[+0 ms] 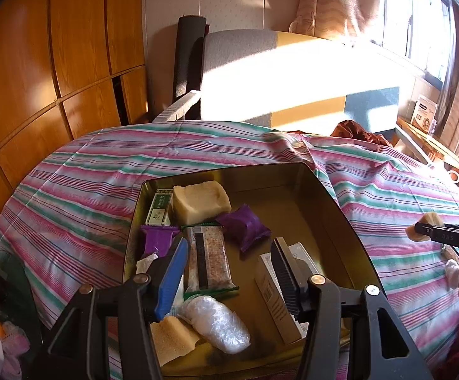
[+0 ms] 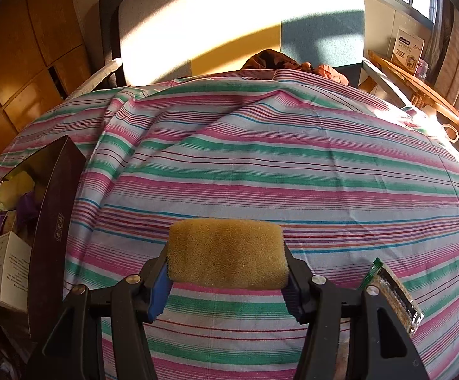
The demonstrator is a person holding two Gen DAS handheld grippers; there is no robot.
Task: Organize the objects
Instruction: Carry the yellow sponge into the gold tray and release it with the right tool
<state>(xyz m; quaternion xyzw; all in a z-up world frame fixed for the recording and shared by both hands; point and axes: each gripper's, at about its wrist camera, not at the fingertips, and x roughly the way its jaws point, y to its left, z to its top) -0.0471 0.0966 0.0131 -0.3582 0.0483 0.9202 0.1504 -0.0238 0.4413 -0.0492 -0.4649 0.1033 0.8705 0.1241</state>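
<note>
Sunlit headboard, wooden wardrobe, barred window.

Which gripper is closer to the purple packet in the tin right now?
Left. The left gripper hovers open over the tin, directly above the purple packet; the right gripper, clamping a sponge, is beside the tin.

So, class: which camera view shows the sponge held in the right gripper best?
The right wrist view: the sponge fills the centre, pinched between the right gripper pads. The left wrist view shows only a small, distant piece at its right edge.
</note>
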